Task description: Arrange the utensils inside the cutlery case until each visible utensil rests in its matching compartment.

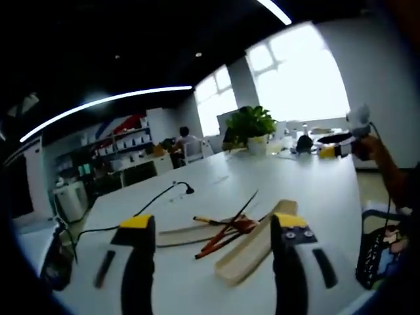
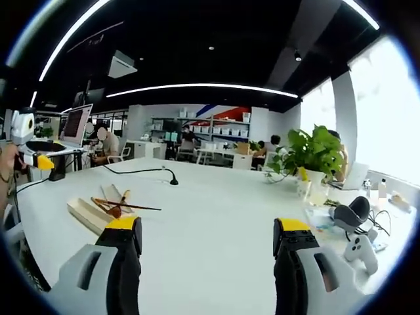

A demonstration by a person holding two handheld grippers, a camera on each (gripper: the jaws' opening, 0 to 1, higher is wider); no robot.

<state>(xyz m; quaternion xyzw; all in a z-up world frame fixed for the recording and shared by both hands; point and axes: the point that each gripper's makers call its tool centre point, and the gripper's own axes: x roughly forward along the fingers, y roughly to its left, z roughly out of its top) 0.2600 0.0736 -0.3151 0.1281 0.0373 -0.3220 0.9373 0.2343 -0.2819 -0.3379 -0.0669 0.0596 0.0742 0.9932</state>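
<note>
Both the left tool [image 1: 215, 246] and the right tool [image 2: 207, 239] hover with jaws spread and empty above the white counter [image 2: 216, 210], where loose utensils [image 1: 226, 228] lie beside the wooden cutlery case [image 1: 252, 244].

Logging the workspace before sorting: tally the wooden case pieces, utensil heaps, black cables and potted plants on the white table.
Wooden case pieces: 2
Utensil heap: 1 (sticks tangled, too blurred to count singly)
Black cable: 1
Potted plant: 1
Total: 5
</note>
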